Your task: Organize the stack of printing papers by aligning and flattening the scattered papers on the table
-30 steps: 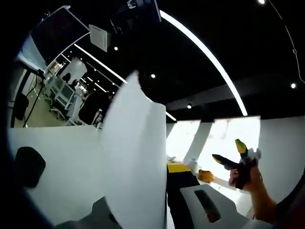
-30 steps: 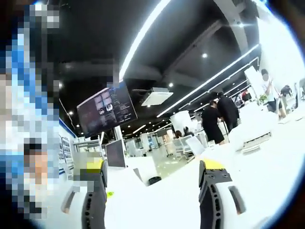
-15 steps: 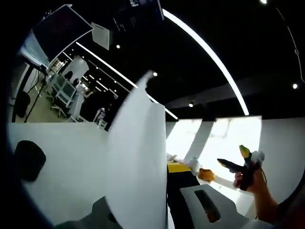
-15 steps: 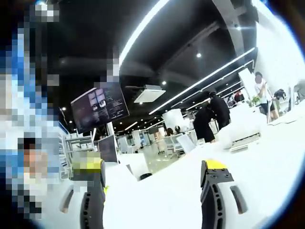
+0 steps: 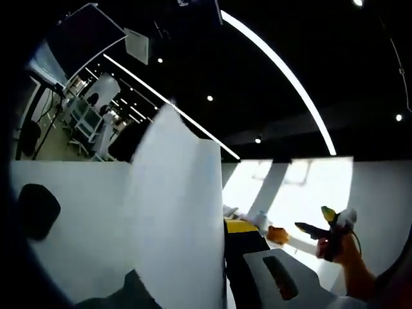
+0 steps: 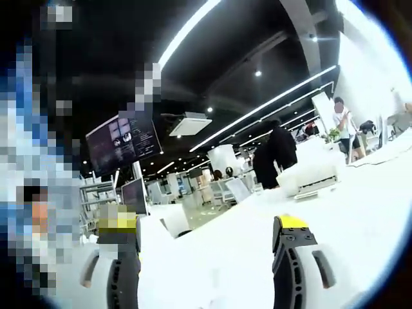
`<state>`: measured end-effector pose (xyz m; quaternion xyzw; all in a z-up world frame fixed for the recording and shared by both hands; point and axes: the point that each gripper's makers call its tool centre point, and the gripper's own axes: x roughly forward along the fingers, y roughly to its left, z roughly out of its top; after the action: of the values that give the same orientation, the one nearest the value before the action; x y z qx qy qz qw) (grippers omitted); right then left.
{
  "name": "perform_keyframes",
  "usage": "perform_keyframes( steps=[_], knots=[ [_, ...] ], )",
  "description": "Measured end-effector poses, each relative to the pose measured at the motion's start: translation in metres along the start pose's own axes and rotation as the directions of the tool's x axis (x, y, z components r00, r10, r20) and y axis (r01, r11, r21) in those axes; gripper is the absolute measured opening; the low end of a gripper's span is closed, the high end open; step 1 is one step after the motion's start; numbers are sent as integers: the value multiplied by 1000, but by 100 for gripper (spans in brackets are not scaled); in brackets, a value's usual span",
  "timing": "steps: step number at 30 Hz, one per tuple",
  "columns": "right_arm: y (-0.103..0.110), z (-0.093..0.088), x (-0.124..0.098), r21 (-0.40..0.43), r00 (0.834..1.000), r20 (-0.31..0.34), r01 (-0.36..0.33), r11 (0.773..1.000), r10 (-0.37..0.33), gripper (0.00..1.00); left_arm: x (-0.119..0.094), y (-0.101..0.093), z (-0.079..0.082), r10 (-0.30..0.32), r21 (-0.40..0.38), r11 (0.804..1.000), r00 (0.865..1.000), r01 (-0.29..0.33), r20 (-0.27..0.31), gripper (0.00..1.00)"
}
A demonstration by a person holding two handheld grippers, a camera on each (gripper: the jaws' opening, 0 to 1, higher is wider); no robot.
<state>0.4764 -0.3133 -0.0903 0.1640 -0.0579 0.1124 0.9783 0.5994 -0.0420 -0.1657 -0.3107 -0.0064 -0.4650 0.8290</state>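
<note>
One sheet of paper (image 5: 175,212) is seen in the left gripper view, held upright and slightly curled, rising from between the jaws of the left gripper (image 5: 193,283). The sheet is pinched there; whether more than 1 sheet is in the grip can't be told. Only the rt jaw, yellow-tipped, is plainly visible; the lt jaw is mostly hidden behind the paper.

The right gripper (image 6: 205,257) is seen in its own view with 2 jaws spread wide apart, nothing between them, yellow tips up. It is also seen in the left gripper view, low at rt (image 5: 324,224), gripped by a hand (image 5: 341,248), jaws parted, well apart from the sheet.

Surface: a white table (image 6: 360,212) is spread under the right gripper; 1 dark rounded object (image 5: 35,209) rests on white at the lt in the left gripper view, type unclear.

Room: a large open office w/ black ceiling, several long light strips (image 5: 283,71) and small spot lamps. One hanging screen (image 6: 122,143) is lit w/ graphics. Approx. 3 people (image 6: 273,154) are standing in the background near desks; 1 white box-like unit (image 6: 315,177) sits on a far table.
</note>
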Motion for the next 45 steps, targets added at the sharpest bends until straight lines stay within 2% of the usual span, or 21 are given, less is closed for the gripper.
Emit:
perform_keyframes(
  steps=[16, 21, 30, 38, 45],
  knots=[
    [-19, -12, -15, 11, 998, -21, 60, 998, -60, 80, -5, 3, -3, 8, -22, 1000, 1000, -8, 0, 6],
    [-32, -14, -17, 9, 996, -24, 82, 997, -82, 80, -5, 3, -5, 10, -30, 1000, 1000, -10, -2, 6],
    [-47, -28, -20, 10, 990, -53, 128, 992, -127, 80, -8, 8, -6, 23, -44, 999, 1000, -23, 2, 6],
    [-58, -33, -24, -9, 986, -65, 156, 988, -156, 80, -9, 11, -9, 32, -64, 997, 999, -32, 3, 6],
    [-64, -41, -29, 6, 982, -74, 178, 984, -177, 80, -10, 13, -8, 38, -76, 996, 999, -37, 10, 6]
  ],
)
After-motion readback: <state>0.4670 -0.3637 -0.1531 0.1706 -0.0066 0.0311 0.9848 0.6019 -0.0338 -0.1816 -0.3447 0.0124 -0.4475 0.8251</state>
